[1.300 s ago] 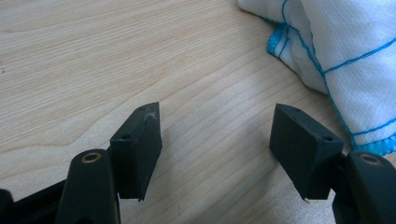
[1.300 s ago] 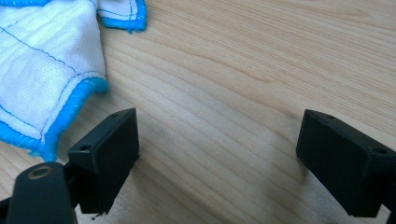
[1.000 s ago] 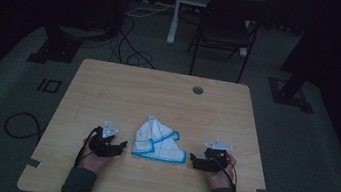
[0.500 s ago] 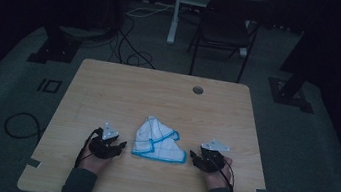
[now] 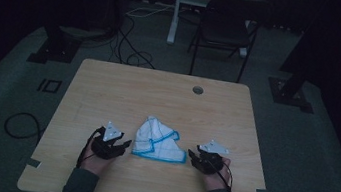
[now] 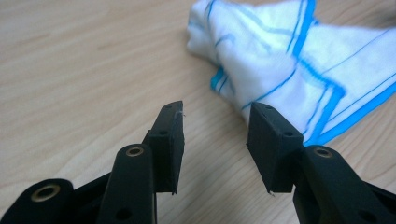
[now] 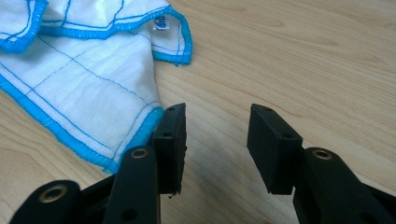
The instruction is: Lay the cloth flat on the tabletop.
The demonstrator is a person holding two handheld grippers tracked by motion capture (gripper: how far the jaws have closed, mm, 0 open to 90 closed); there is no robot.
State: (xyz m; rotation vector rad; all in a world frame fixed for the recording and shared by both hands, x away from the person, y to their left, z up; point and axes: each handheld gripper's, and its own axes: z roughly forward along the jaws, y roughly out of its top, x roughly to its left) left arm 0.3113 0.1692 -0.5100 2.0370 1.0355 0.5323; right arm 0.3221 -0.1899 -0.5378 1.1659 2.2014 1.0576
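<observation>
A white cloth with blue edging lies crumpled and folded near the front middle of the wooden table. My left gripper rests low on the table just left of the cloth, jaws open and empty; in the left gripper view the cloth sits ahead and to the right, close to the right jaw. My right gripper sits just right of the cloth, open and empty; in the right gripper view the cloth's corner lies beside the left jaw.
A round cable hole is in the table's far side. A dark chair and stand bases are on the floor beyond. Cables lie on the floor at left. The room is dim.
My right gripper has shifted slightly left, nearer the cloth's right corner. The left gripper and the cloth have stayed put.
</observation>
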